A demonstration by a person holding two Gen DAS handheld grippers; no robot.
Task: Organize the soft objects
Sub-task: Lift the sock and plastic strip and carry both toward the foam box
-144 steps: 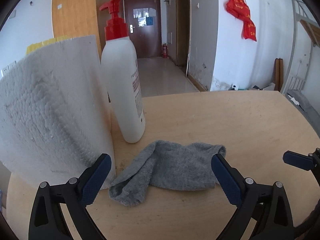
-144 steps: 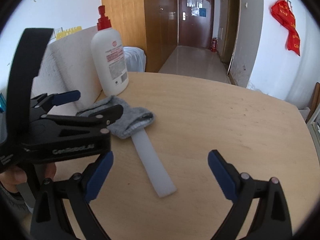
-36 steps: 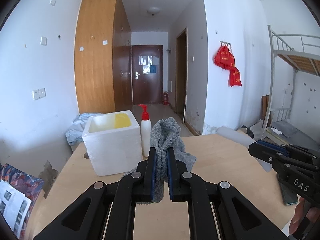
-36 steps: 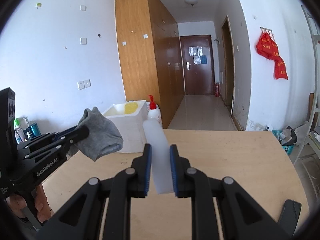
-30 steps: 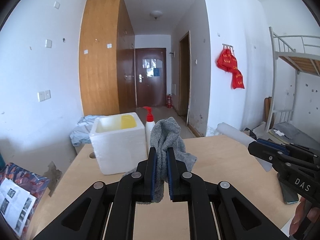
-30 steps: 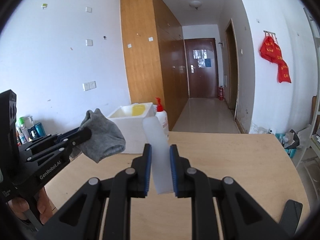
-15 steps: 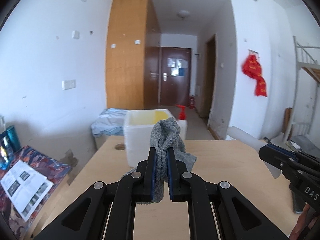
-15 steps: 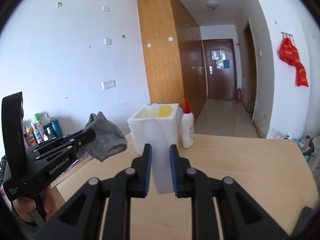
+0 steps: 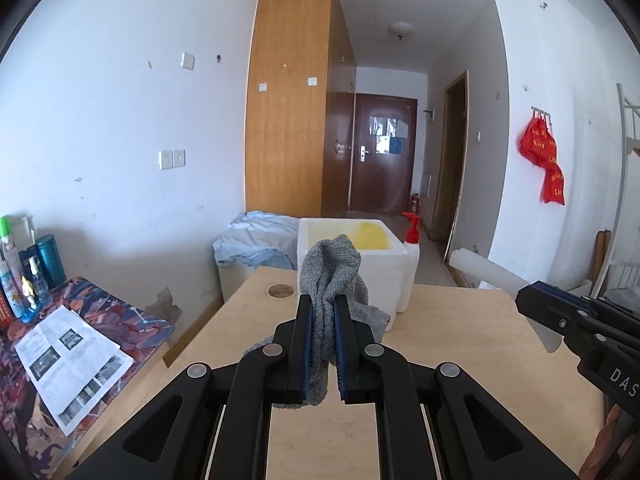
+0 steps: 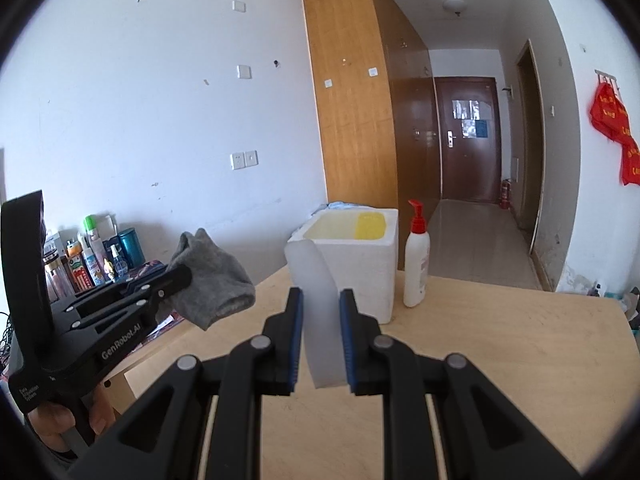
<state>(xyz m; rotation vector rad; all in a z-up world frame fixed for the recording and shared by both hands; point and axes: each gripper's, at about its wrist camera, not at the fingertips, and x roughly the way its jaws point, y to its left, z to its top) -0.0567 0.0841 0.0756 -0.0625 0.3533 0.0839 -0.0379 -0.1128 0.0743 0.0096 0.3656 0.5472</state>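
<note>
Both tools are up over the pale wooden surface point(image 10: 500, 360), each with a catch. The left tool point(image 9: 323, 344) is clamped on a grey sock point(image 9: 332, 276), which bunches up above its blue pads and droops below them, clear of the wood. The right tool point(image 10: 319, 344) is pinching a translucent white strip point(image 10: 316, 304), standing upright between its fingers. At the far edge of the surface sits a white foam box point(image 10: 360, 264), open at the top with a yellow lining inside, and just to its right stands a white pump bottle point(image 10: 416, 264) with a red top. A round hole point(image 9: 281, 290) is cut in the wood near the box. Off to the left, a lower patterned cloth point(image 9: 104, 304) carries a printed leaflet point(image 9: 72, 360), with bottles and cans point(image 10: 92, 260) lined up against the white wall. Ahead, a tall wooden wardrobe point(image 10: 352, 120) flanks a corridor ending in a dark brown door point(image 10: 468, 140). Red fabric point(image 9: 544, 164) hangs from hooks on the right wall.
</note>
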